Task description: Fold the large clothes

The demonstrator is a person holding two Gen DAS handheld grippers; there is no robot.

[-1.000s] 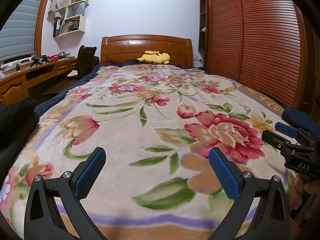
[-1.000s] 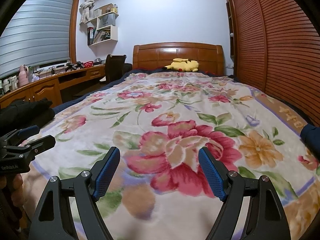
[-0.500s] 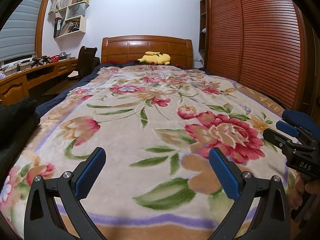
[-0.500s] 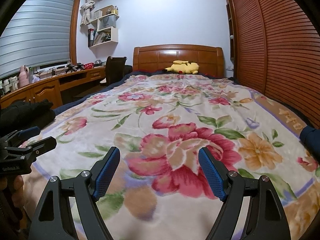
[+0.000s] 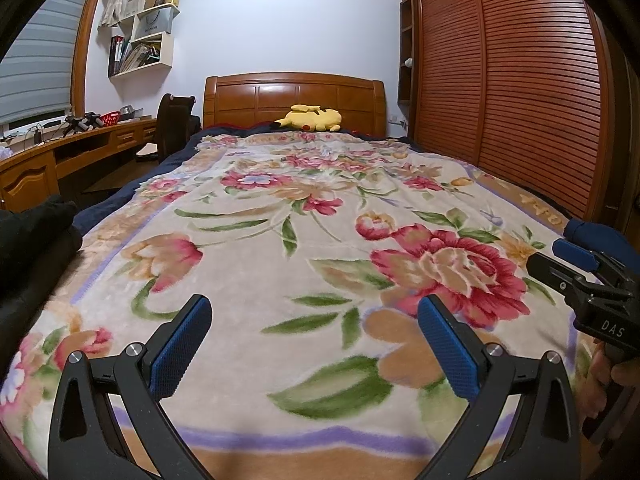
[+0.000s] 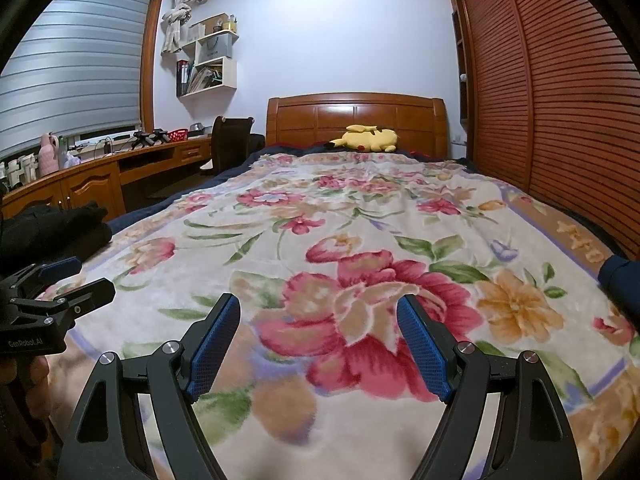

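Item: your left gripper (image 5: 314, 334) and right gripper (image 6: 318, 332), jaws released, empty, above the bed's (image 5: 280, 216) foot. Black clothes (image 6: 56, 224) heaped at the left edge, orientation unreadable. Fetch and spread them flat first. Dark blue garment (image 5: 600, 236) at the right edge.

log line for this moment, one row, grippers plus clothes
left gripper: open, empty | right gripper: open, empty | black clothes: bed's left edge, untouched | floral blanket: flat
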